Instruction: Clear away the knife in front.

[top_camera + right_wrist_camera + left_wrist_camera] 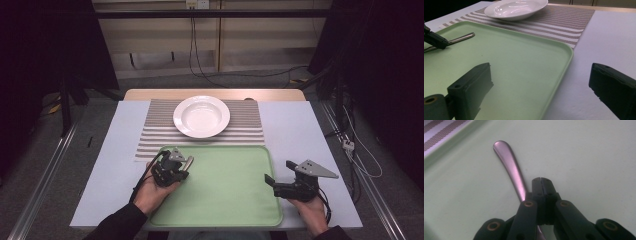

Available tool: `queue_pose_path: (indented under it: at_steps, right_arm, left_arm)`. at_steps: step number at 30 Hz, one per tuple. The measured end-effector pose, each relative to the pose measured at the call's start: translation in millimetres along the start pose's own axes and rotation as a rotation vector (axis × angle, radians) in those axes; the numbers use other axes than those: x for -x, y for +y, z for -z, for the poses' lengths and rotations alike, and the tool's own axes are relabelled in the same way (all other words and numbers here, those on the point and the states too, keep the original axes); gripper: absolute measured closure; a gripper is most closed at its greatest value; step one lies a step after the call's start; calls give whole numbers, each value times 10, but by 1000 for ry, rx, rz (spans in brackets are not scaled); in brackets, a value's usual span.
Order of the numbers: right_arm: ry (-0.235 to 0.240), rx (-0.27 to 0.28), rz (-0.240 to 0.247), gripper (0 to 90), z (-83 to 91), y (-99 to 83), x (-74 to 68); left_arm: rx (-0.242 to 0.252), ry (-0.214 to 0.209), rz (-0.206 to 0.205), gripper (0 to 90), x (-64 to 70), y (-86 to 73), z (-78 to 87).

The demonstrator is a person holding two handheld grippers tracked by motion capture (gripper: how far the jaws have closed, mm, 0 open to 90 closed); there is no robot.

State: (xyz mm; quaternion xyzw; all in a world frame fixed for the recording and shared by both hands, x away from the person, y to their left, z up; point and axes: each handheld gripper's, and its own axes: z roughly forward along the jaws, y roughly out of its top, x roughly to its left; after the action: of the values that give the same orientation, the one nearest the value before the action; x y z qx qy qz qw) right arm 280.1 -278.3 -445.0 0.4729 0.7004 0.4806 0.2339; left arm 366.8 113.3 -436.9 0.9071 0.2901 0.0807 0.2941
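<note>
Left gripper (540, 179) pinches smooth metal handle (509, 165) over matte green tray (586, 150).

No legible text or labels anywhere

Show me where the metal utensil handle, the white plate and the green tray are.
metal utensil handle (507, 161): left gripper view, middle of the handle's wide end.
white plate (201, 116): high view, its centre.
green tray (235, 185): high view, bare floor.

Plate (201, 116) on mat (245, 131), behind tray (225, 185).
</note>
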Motion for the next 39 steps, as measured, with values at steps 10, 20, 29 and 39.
queue_pose_path:
  at_steps: [10,20,29,39]
  right_arm:
    - [1,1,1,45,-1,1,1]
    - [5,3,-2,45,-7,4,-1]
    - [6,3,-3,45,-8,4,-1]
    - [3,3,-4,45,-10,6,3]
  left_arm:
    - [-17,31,19,900,-58,-29,36]
    - [-22,42,51,900,-117,-68,69]
    - [-25,58,83,900,-181,-106,102]
    - [-22,76,112,900,-227,-174,149]
